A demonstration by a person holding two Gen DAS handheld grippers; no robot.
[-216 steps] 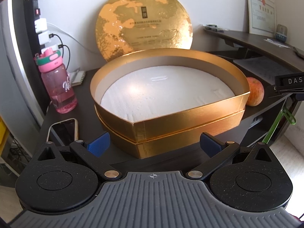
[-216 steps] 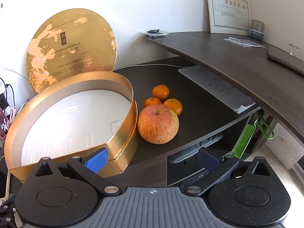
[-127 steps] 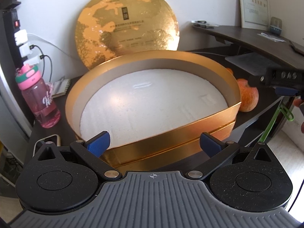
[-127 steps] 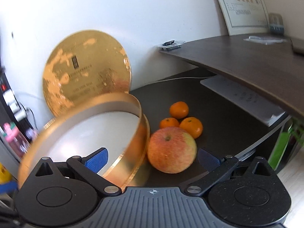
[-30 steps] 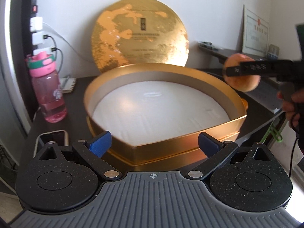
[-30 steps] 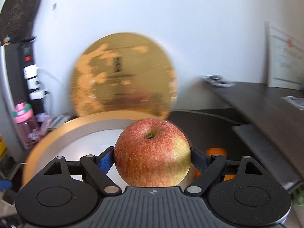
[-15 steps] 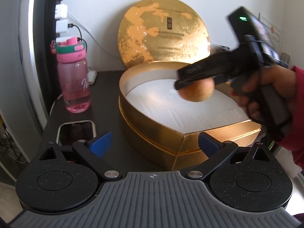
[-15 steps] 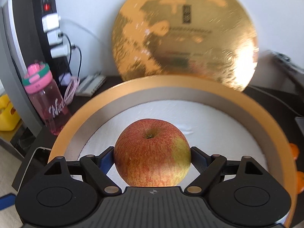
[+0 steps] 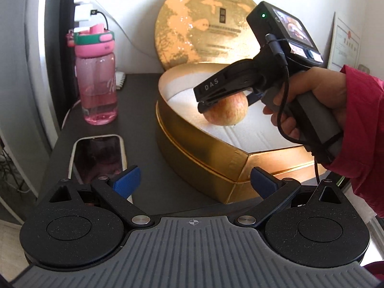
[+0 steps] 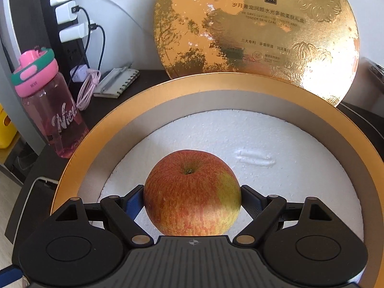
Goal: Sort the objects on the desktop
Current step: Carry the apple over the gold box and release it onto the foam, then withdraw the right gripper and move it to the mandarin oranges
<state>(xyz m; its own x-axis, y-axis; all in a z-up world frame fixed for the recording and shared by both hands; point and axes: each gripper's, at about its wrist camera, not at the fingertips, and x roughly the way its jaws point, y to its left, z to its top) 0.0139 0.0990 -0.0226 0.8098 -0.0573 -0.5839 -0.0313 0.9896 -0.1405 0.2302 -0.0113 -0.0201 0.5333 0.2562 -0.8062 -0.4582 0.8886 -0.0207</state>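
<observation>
A red-yellow apple point(image 10: 192, 194) sits clamped between the blue pads of my right gripper point(image 10: 192, 202), which is shut on it. In the left wrist view the same apple point(image 9: 226, 112) hangs just above the white foam floor of the gold box point(image 9: 204, 153), held by the right gripper point(image 9: 216, 100) in a hand with a red sleeve. The gold box point(image 10: 79, 153) fills the right wrist view below the apple. My left gripper point(image 9: 194, 180) stands open with nothing between its pads, near the box's front left corner.
The box's round gold lid point(image 10: 254, 31) leans on the wall behind. A pink water bottle point(image 9: 97, 76) stands left of the box, a phone point(image 9: 96, 153) lies near the desk's front left edge. Chargers, a coiled cable point(image 10: 88, 88) and a notepad point(image 10: 117, 81) are at the back left.
The right gripper has carried the apple from the right over the box and lowered it close to the foam. The left gripper has drifted left, bringing the phone and bottle closer.
</observation>
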